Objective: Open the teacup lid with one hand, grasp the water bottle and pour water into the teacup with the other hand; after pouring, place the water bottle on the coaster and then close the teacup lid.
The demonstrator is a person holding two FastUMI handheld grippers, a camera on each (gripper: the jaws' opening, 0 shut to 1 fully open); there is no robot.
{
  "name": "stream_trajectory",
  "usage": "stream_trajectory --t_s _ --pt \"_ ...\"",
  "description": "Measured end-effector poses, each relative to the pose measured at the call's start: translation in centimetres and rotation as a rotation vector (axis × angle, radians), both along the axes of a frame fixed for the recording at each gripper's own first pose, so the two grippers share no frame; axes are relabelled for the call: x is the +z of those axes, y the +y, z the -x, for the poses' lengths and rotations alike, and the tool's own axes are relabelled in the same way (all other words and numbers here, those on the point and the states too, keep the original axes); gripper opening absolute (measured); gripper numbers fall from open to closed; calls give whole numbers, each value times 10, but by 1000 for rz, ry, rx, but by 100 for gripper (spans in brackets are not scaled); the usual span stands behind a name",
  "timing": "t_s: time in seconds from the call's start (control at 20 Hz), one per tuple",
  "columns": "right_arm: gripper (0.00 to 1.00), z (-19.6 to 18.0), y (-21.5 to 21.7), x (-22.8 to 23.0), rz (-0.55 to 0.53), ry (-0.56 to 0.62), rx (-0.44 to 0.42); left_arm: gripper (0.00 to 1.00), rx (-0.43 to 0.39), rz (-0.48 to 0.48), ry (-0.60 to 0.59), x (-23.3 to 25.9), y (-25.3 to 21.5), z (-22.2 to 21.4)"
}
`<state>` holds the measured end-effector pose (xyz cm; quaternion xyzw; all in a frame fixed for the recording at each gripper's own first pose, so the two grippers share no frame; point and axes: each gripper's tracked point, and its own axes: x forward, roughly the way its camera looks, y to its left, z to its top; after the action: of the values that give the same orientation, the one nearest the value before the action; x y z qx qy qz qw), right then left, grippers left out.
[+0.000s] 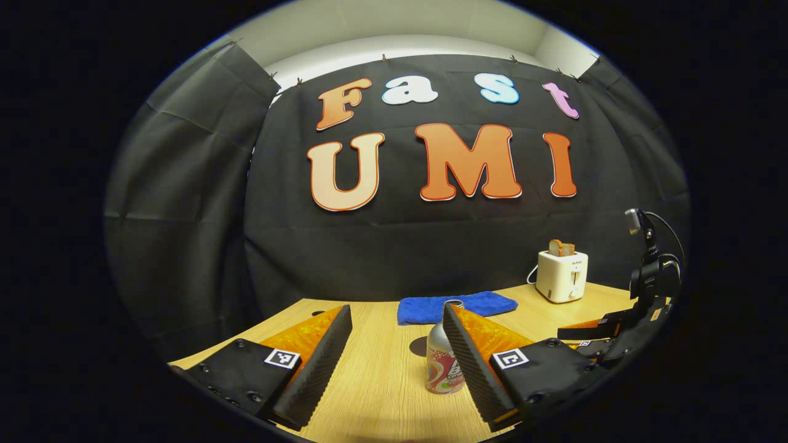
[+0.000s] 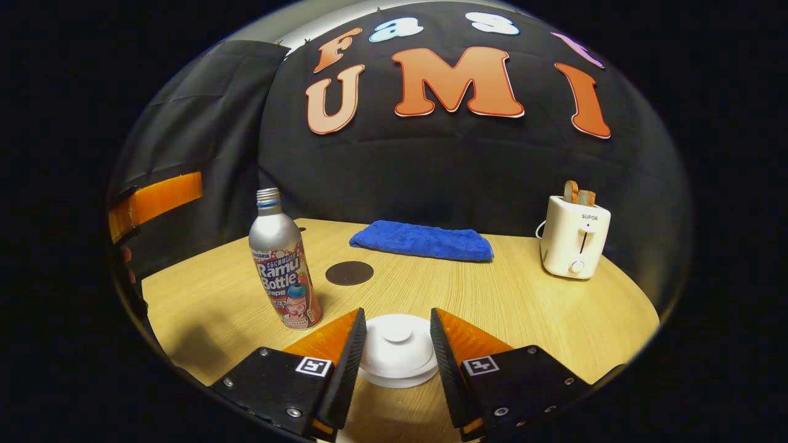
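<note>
In the right gripper view, the right gripper is standing open, its fingers flanking the white teacup lid at bottom centre. The aluminium water bottle is standing left, the round dark coaster just beyond. In the left gripper view, the left gripper is gaping wide, the bottle sitting just inside its right-hand finger.
</note>
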<state>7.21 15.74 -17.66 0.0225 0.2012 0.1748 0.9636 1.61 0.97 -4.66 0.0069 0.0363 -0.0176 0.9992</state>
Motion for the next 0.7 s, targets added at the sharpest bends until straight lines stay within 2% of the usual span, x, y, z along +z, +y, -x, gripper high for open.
stream_trajectory --t_s 0.15,0.2,0.25,0.3,0.5,0.7 --pt "50 -3 4 -8 -3 23 3 98 2 0 10 -5 1 -1" --pt "42 -4 4 -6 -4 15 2 98 3 1 12 -6 2 -3" --pt "38 -4 3 -6 -3 13 0 98 2 2 17 -7 3 -4" --pt "28 -5 3 -7 -5 16 2 98 0 4 25 -10 2 -5" --pt "22 -6 0 -4 -40 35 -5 98 -22 13 51 -21 -6 -8" --pt "22 -7 -9 13 -75 1 -24 96 -56 21 75 -35 -19 -10"
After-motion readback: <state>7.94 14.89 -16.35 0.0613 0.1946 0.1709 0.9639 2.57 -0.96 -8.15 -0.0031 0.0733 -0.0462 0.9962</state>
